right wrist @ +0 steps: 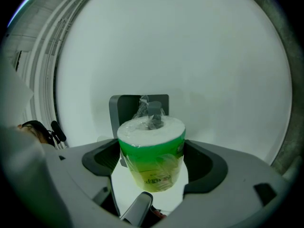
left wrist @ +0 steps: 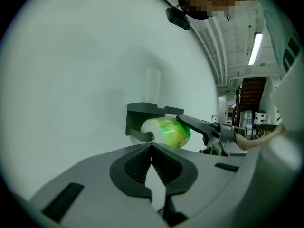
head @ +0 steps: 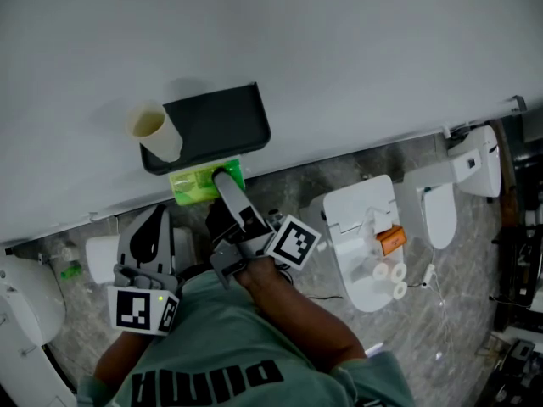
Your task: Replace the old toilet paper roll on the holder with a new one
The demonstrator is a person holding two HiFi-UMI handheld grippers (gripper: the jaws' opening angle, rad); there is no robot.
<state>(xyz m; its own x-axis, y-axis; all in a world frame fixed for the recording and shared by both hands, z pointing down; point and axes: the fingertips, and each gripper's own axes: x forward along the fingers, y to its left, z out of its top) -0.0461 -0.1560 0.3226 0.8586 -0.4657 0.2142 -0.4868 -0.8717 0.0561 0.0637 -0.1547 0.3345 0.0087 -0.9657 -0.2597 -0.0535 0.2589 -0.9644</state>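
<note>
Far side is shut off by the wall (head: 339, 41). The holder (head: 221, 121), w/ a pale tube (head: 154, 131) standing on its left end, roofs over the green-wrapped roll (head: 193, 185). Right gripper (head: 222, 183) is clamped round the roll from the near right & fills that side. Left gripper (head: 155, 219), jaws together, sits near-left w/ open air btwn it & the roll; bare wall left & right of the holder is free, white toilet (head: 365, 236) well off right.
</note>
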